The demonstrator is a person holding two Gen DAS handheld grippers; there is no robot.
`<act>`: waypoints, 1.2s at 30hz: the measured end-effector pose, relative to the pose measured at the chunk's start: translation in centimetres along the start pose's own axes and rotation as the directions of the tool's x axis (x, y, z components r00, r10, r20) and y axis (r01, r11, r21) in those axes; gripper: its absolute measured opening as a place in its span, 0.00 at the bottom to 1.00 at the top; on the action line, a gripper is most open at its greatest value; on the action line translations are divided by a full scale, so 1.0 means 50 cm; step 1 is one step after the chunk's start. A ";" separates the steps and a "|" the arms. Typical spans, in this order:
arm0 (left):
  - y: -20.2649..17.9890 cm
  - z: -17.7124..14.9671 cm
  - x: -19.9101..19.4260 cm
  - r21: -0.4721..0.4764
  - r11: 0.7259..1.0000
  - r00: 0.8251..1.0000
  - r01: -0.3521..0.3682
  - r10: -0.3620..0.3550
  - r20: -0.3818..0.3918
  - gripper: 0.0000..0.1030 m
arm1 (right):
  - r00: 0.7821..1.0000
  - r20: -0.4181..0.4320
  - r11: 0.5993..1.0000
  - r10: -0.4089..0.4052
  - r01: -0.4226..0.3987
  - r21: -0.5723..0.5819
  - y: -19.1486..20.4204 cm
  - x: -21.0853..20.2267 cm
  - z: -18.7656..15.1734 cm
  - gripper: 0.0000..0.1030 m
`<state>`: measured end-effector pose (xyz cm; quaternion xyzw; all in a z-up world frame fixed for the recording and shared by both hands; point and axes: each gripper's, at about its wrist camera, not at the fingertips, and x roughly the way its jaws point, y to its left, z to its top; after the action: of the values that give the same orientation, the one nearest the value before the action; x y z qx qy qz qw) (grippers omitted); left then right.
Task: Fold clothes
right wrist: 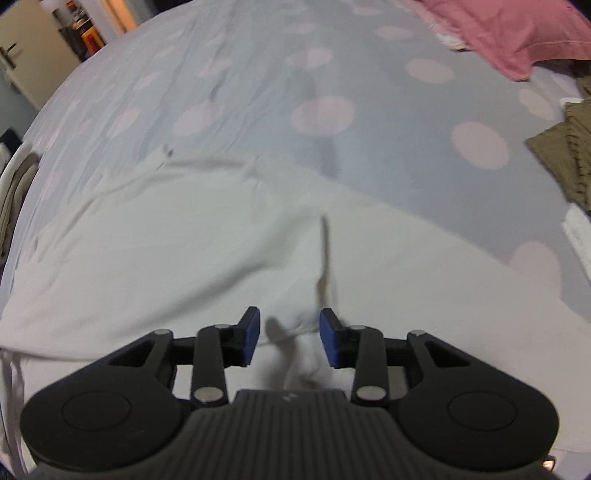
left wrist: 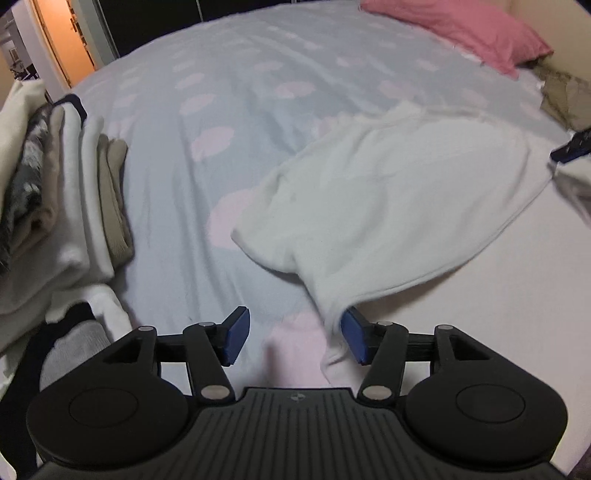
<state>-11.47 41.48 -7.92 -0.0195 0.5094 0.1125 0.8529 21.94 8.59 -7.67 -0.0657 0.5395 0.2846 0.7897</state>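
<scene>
A white garment (left wrist: 388, 192) lies spread on the bed, its near part doubled over; a corner of it hangs against the inner face of the left gripper's (left wrist: 293, 338) right finger, while the jaws stand wide apart and clamp nothing. In the right wrist view the same garment (right wrist: 184, 251) fills the near half, with a raised crease running toward the right gripper (right wrist: 290, 338), whose jaws are also spread, cloth lying between them ungripped. The sheet (left wrist: 221, 110) is pale blue-grey with large pink dots and soft wrinkles. At its left edge sits a stack of folded clothes (left wrist: 66, 184). A pink pillow (left wrist: 461, 29) lies at the far right, olive clothes (right wrist: 565, 155) on the right. Far left, a lit orange doorway (left wrist: 62, 40)
</scene>
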 end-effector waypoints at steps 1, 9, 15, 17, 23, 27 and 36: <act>0.006 0.005 -0.007 -0.002 1.000 1.000 0.013 -0.013 0.007 0.59 | 1.000 0.007 1.000 -0.003 0.003 0.011 -0.005 -0.002 0.004 0.38; 0.078 0.031 0.013 -0.202 0.969 0.990 0.140 -0.133 0.049 0.62 | 1.000 0.018 0.999 -0.003 0.002 0.044 -0.021 -0.010 0.011 0.38; 0.142 0.039 0.110 -0.516 0.853 0.996 0.080 -0.054 0.067 0.53 | 0.999 0.047 0.995 0.027 -0.031 0.094 -0.030 0.000 0.014 0.38; 0.148 0.039 0.141 -0.560 0.826 0.997 0.068 -0.045 0.055 0.44 | 0.997 0.071 0.995 0.036 -0.043 0.095 -0.033 0.000 0.020 0.38; 0.131 0.051 0.173 -0.532 0.846 0.999 0.034 -0.009 0.050 0.32 | 0.991 0.123 0.990 0.056 -0.071 0.125 -0.050 0.013 0.037 0.38; 0.122 0.057 0.179 -0.519 0.854 0.998 0.024 0.009 0.062 0.21 | 0.987 0.144 0.983 0.065 -0.089 0.163 -0.057 0.035 0.048 0.38; 0.110 0.082 0.118 -0.459 0.888 0.975 -0.001 0.102 0.197 0.02 | 0.988 0.146 0.985 0.044 -0.067 0.159 -0.037 0.042 0.056 0.03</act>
<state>-6.40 48.45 -10.68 -0.1932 0.3736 0.2531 0.8712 25.73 9.03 -8.77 0.0347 0.5049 0.2653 0.8207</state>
